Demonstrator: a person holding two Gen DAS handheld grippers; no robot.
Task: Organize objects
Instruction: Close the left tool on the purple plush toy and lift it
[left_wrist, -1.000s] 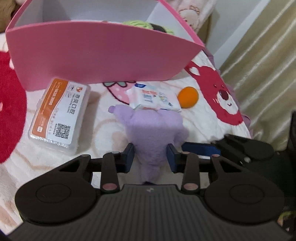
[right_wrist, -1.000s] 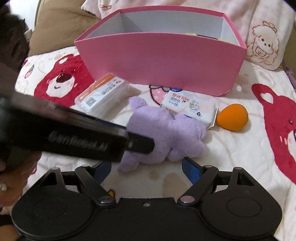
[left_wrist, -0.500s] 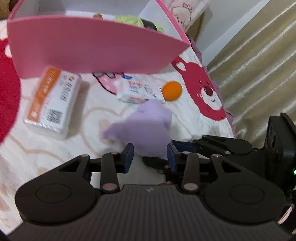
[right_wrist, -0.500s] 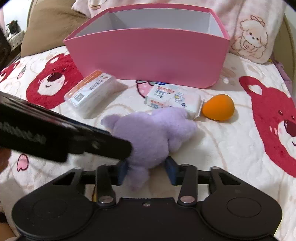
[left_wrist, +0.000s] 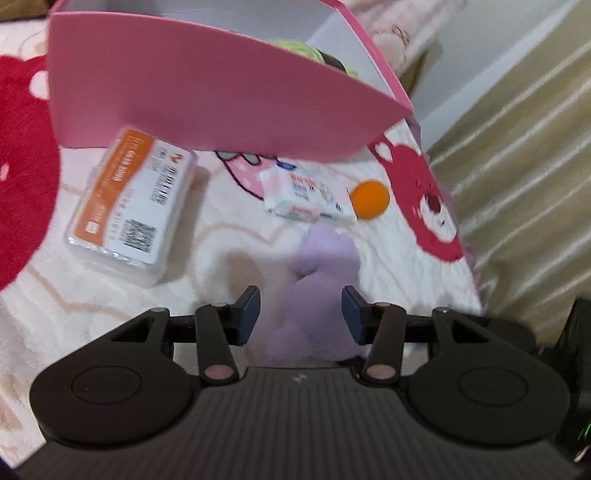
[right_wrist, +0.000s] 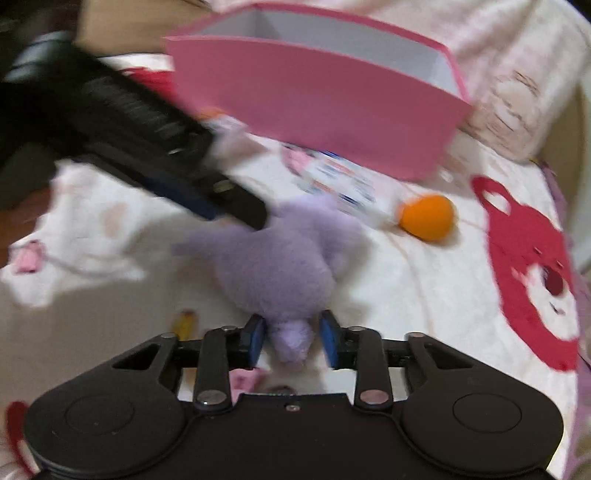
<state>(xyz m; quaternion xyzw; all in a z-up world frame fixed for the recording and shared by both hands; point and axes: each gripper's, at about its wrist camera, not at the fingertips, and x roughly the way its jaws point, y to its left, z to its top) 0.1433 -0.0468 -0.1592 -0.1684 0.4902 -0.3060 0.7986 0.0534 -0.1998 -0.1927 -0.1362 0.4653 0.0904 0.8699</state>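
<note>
On the soft bear blanket (right_wrist: 424, 295) lay a fuzzy purple toy (right_wrist: 273, 258), a little way in front of the pink box (right_wrist: 325, 110). The right gripper (right_wrist: 291, 338) had its two blue pads pinched on a small end of the toy. The left gripper (left_wrist: 300, 314) had its pads apart, one on each side of the toy, with gaps showing, so it was not squeezing. Only the left view showed the orange and white packet (left_wrist: 129, 206) clearly, and something green (left_wrist: 295, 48) peeking out inside the box. The white tissue pack (left_wrist: 306, 195) and the orange ball (left_wrist: 369, 199) sat side by side in front of the box. The right view was blurry, but it showed the left gripper's black arm reaching in over the toy, and a small yellow thing (right_wrist: 184, 323) I could not make out.
</note>
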